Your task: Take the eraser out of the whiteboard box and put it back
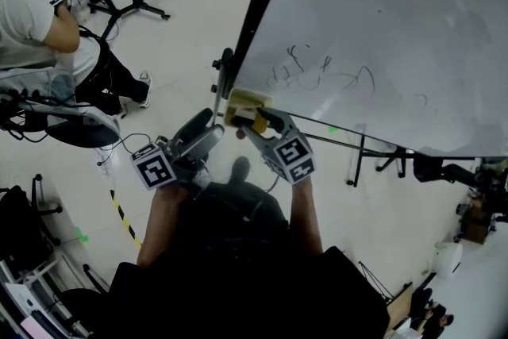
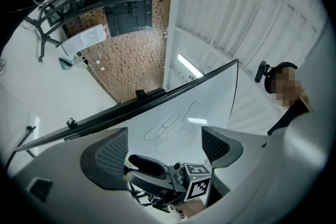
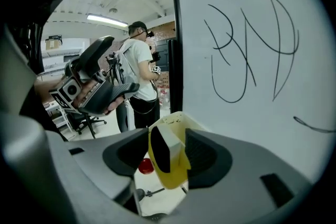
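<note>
The right gripper [image 3: 167,134] holds its jaws spread wide on either side of the eraser [image 3: 169,145]. The eraser stands on edge inside the yellow whiteboard box [image 3: 173,178], with its black felt face toward the left-hand jaw. The pads sit close on both sides and do not appear to press it. The box sits at the lower corner of the whiteboard [image 1: 381,36], tight against the board's dark frame edge [image 1: 262,4]. The left gripper [image 1: 202,131] hovers just beside the right one, outside that edge, its jaws apart and empty. Pale floor [image 1: 190,28] opens to the left, with a seated person [image 1: 40,20] well apart. Stand legs [image 1: 373,159] cross below the board.
</note>
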A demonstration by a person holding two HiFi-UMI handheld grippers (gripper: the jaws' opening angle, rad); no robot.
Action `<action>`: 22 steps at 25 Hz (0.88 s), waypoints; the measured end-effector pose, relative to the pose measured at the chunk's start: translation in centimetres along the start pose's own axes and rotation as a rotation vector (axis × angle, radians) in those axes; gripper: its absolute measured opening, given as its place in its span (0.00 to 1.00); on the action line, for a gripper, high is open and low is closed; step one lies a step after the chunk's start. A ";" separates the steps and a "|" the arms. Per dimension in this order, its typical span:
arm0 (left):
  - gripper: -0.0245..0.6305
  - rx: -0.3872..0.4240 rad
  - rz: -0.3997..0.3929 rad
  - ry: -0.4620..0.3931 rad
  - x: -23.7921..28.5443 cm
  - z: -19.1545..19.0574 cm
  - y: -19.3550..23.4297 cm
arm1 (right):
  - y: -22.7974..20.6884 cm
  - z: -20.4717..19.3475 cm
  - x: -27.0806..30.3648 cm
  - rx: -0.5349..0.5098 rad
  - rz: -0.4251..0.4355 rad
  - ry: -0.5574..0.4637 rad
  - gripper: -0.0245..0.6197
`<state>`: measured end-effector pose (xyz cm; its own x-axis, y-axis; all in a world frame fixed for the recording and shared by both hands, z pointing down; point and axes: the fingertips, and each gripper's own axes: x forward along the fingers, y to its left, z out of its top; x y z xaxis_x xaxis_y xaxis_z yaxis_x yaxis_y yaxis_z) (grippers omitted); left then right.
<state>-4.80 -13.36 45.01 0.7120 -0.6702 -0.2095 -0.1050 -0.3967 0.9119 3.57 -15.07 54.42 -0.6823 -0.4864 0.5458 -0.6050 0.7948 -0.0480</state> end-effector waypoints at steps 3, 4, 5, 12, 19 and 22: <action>0.69 0.000 0.003 -0.003 0.2 -0.2 0.2 | -0.1 -0.3 0.2 -0.036 -0.006 0.015 0.42; 0.69 -0.001 0.004 -0.003 0.2 -0.3 0.2 | 0.0 -0.5 0.3 -0.048 -0.008 0.023 0.42; 0.69 -0.001 0.005 -0.004 0.2 -0.3 0.2 | 0.0 -0.6 0.4 -0.061 -0.010 0.031 0.42; 0.69 0.009 0.011 -0.022 0.1 -0.1 0.1 | 0.1 -1.2 1.0 -0.109 -0.020 0.057 0.42; 0.69 0.002 0.014 -0.026 0.1 0.0 0.2 | 0.4 -1.1 1.0 -0.181 -0.027 0.068 0.36; 0.69 0.002 0.018 -0.024 0.0 -0.1 0.4 | 0.6 -1.2 1.1 -0.219 -0.027 0.075 0.35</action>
<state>-4.77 -13.49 45.38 0.6931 -0.6921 -0.2016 -0.1188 -0.3855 0.9150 2.98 -14.72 56.01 -0.6301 -0.4865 0.6052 -0.5136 0.8457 0.1451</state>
